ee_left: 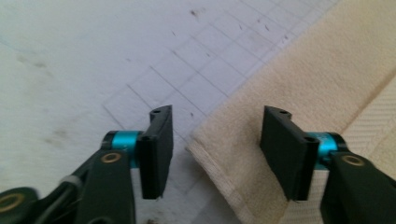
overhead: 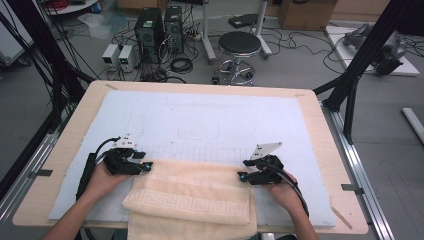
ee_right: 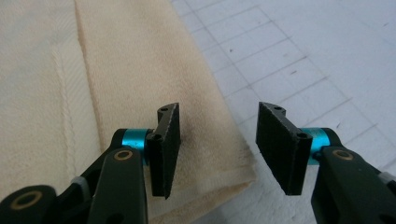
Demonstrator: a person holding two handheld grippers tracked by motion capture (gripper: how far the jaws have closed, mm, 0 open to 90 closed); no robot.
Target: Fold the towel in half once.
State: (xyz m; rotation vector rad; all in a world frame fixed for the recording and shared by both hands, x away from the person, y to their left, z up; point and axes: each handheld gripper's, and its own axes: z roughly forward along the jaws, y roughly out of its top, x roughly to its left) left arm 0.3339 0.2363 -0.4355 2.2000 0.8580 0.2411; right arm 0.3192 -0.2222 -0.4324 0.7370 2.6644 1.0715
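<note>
Towel [overhead: 192, 192] placement: we find the folded cream cloth at 6 o'clock on the worktop [overhead: 310, 112], on the white mat [overhead: 210, 120], with its near end hanging over the worktop edge. We see the left tongs [overhead: 148, 165] at the towel's far corner toward 9 o'clock and the right tongs [overhead: 241, 176] at the far corner toward 3 o'clock.

In the left gripper view, the left tongs [ee_left: 215, 154] stand open, the towel corner [ee_left: 201, 144] lying in the gap with neither pad pressing on it. In the right gripper view, the right tongs [ee_right: 217, 149] also stand open over the folded corner [ee_right: 233, 172], with no pad pressing on the cloth.

Towel appearance: we note a terry surface, a woven key-pattern band [overhead: 200, 201] across the near part, and a stitched hem along the edge. The upper layer lies flat on the lower one.
</note>
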